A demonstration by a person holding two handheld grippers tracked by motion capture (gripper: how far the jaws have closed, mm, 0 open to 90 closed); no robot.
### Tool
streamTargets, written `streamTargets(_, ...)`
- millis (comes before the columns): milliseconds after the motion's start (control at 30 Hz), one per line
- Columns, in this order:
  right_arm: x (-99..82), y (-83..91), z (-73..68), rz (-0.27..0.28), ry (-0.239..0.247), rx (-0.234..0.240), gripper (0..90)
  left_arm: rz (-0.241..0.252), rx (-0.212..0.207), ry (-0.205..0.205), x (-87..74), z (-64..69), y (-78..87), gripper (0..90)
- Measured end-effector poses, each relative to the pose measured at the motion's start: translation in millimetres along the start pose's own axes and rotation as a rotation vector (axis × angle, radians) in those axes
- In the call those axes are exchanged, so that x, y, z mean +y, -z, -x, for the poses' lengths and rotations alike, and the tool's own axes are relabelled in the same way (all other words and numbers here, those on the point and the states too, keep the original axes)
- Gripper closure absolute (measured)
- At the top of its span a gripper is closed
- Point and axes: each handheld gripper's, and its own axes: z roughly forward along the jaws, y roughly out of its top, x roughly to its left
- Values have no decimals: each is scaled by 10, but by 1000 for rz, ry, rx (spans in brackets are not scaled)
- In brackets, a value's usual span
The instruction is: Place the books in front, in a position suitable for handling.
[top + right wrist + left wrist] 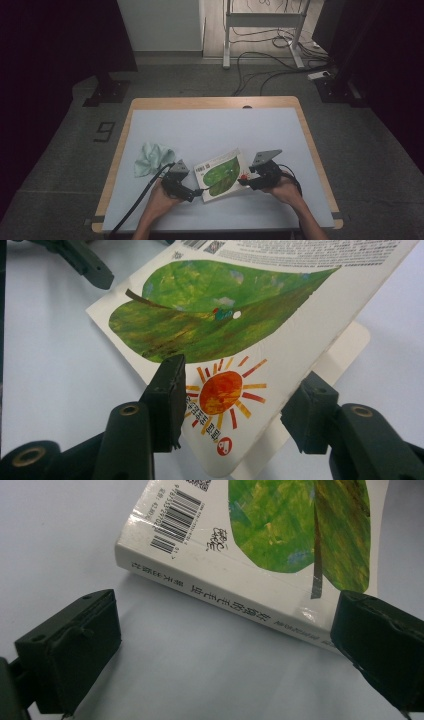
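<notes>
With the book (222,173) lying flat on the worktop (210,125), its lifted cover edge should be pinched squarely by the half-open right hand-held gripper (240,405), while the open left hand-held gripper (225,640) braces the spine.

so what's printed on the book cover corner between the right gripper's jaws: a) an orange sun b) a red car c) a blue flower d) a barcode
a: in the right gripper view the book shows an orange sun with red and yellow rays between the right gripper jaws.

book cover (260,305): white, green leaf, orange-red sun, black barcode
cloth (152,157): pale mint
jaws: black
table (215,130): pale grey
</notes>
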Motion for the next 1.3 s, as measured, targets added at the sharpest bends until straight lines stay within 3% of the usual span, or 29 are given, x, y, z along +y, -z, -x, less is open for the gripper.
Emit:
streamTargets(133, -39, 23, -13, 2, 5, 1, 487, 1, -14, 3, 33, -8, -19, 0)
streamTargets(367, -85, 16, -14, -8, -5, -4, 496, 0, -37, -26, 88, 54, -78, 21)
streamTargets(567, -106, 10, 31, -7, -42, 24, 490, -8, -24, -35, 122, 82, -83, 35)
streamTargets(733, -117, -35, 57, -40, -69, 6, 434, 2, 11, -67, 143, 141, -46, 68)
streamTargets(833, -127, -19, 72, -30, -77, 19, 427, 13, 21, -73, 153, 165, -26, 95)
streamTargets(1067, -77, 8, 141, -34, -90, -84, 373, 33, 39, -88, 175, 208, 22, 204)
streamTargets(1233, -71, -54, 203, -32, -130, -92, 326, 46, 27, -89, 176, 221, 23, 258)
streamTargets(1300, -82, -93, 234, -27, -153, -66, 319, 48, 27, -90, 175, 228, 23, 274)
